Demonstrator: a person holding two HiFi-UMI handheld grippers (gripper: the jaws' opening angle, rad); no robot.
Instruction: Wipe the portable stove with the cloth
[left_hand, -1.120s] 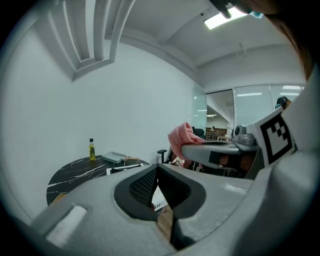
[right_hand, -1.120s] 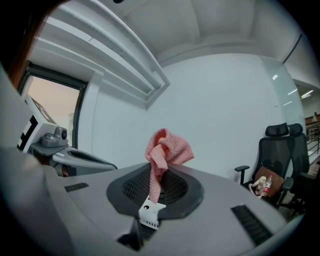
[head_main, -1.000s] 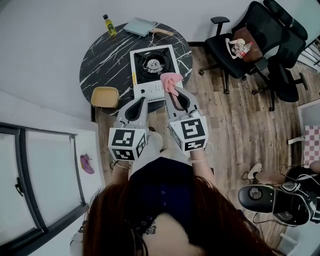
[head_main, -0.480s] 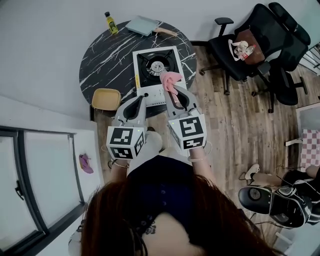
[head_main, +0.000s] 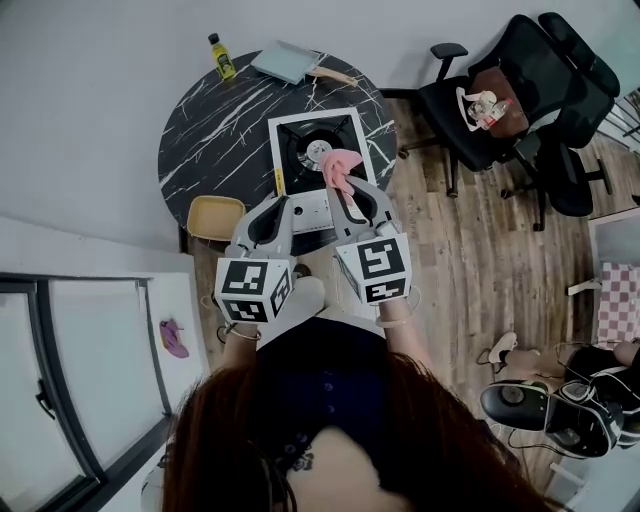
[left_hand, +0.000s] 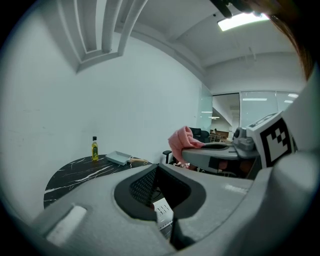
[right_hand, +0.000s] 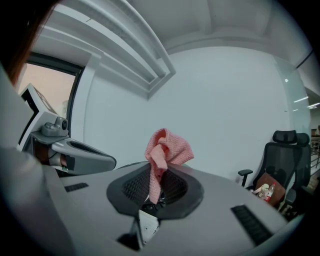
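The white portable stove (head_main: 283, 128) with a black burner sits on the near side of the round black marble table (head_main: 210, 120). A bunched pink cloth (head_main: 338, 165) sticks up from my right gripper (head_main: 344, 185), which is shut on it and hangs over the stove's right half. In the right gripper view the cloth (right_hand: 167, 149) rises between the jaws of that gripper (right_hand: 159, 175). My left gripper (head_main: 284, 203) is shut with nothing in it, at the stove's front edge. A bit of the stove (left_hand: 163, 214) shows under the left gripper (left_hand: 156, 169).
A yellow oil bottle (head_main: 216, 55) and a grey rectangular pan (head_main: 288, 62) stand at the table's far edge. A yellow stool (head_main: 215, 217) sits at the table's left front. A black office chair (head_main: 500, 100) with items on its seat stands to the right on the wood floor.
Both grippers have moved forward toward the table. The pink cloth has gone from the stove's front right corner to over its right half. Both stay shut.
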